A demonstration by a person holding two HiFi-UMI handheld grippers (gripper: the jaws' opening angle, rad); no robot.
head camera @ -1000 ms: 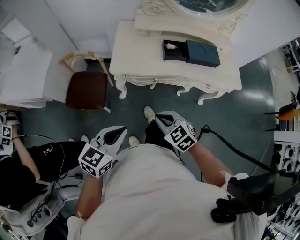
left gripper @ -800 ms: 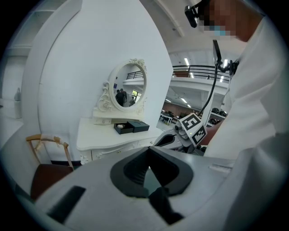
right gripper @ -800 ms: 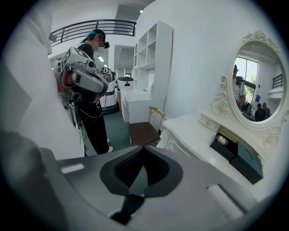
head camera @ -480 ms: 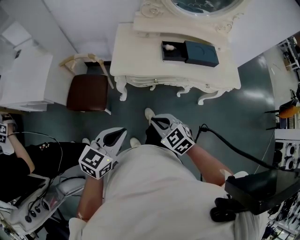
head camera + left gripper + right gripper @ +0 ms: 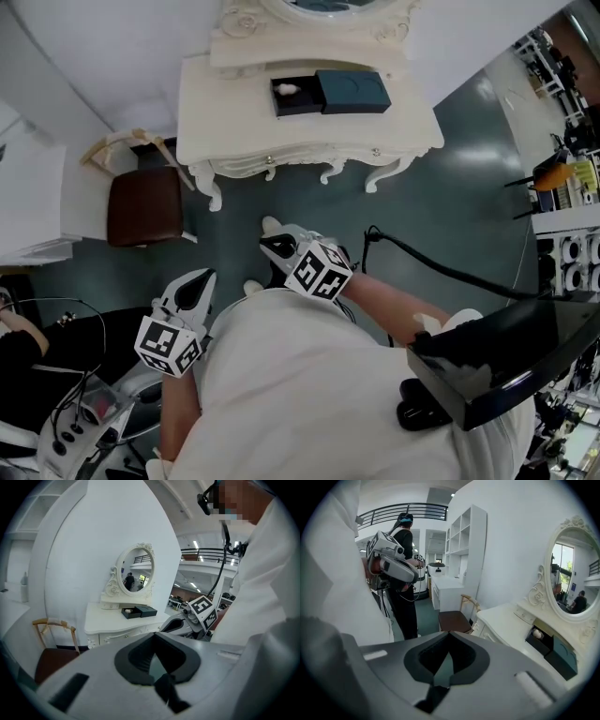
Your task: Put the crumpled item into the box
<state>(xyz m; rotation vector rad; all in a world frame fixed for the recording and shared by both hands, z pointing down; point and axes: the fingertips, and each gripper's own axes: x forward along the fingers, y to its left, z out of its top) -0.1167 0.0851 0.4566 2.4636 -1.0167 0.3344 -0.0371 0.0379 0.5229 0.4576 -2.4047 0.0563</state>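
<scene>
Holding both arms low at my waist, left gripper (image 5: pixel 204 277) and right gripper (image 5: pixel 265 246) pressed together, empty, aimed toward the far bench (image 5: pixel 225 112). The crumpled item (image 5: pixel 289 89), a tiny white blur, lies inside the dark box (image 5: pixel 300 106) there.

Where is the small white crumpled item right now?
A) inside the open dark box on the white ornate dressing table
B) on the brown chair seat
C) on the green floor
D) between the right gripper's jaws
A: the head view shows the small white crumpled item lying inside the open dark box on top of the white ornate dressing table, beside the teal lid.
</scene>
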